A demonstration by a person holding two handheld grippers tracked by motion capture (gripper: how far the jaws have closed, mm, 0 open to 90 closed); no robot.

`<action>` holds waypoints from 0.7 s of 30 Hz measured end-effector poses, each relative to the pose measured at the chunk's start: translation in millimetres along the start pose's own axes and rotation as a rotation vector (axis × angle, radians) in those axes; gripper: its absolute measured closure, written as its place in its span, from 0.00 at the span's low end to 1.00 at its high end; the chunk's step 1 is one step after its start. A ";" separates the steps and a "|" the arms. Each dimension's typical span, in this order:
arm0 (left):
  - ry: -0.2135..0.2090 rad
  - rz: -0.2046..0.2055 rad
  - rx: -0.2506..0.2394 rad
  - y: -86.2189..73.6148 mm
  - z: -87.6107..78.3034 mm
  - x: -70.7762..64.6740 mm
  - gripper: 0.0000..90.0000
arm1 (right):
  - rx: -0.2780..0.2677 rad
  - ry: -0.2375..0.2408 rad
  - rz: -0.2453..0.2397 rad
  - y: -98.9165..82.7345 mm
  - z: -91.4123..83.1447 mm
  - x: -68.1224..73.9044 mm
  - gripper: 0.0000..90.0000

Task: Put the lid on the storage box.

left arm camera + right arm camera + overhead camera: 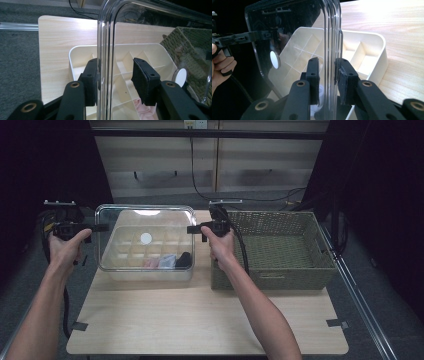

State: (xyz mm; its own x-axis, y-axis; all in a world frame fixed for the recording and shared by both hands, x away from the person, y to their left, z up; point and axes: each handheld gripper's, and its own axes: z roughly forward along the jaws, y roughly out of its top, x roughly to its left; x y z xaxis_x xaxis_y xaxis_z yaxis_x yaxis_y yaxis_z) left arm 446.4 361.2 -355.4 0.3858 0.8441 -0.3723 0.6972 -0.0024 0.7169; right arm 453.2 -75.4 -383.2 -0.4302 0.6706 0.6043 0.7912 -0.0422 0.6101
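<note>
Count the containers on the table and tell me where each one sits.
2. A cream divided box sits left of centre, under the clear lid held above it. A woven basket stands just right of it, at the table's right side. None seem hidden.

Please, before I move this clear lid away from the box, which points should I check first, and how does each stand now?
1. Right gripper shut on the clear lid rim: ok.
2. Left gripper grip: not ok, one pad stands apart from the rim.
3. Lid lifted off the cream box: ok.
4. Pink item and black item low in their compartments: ok.
5. Bare table in front for setting down: ok.
</note>
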 end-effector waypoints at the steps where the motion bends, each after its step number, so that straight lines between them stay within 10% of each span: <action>1: 0.003 0.000 0.001 0.0 0.7 0.5 0.64 | 0.000 -0.005 0.000 0.3 0.2 0.5 0.81; 21: -0.003 -0.049 0.013 -3.0 12.2 13.2 0.63 | 0.039 -0.033 -0.005 5.8 10.5 -0.8 0.81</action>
State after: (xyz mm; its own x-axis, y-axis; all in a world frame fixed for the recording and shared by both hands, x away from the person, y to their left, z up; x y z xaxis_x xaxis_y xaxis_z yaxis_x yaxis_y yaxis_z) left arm 456.8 365.8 -369.7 0.3527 0.8420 -0.4082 0.7232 0.0315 0.6899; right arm 462.6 -68.5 -385.5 -0.4201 0.6948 0.5837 0.8058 -0.0102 0.5920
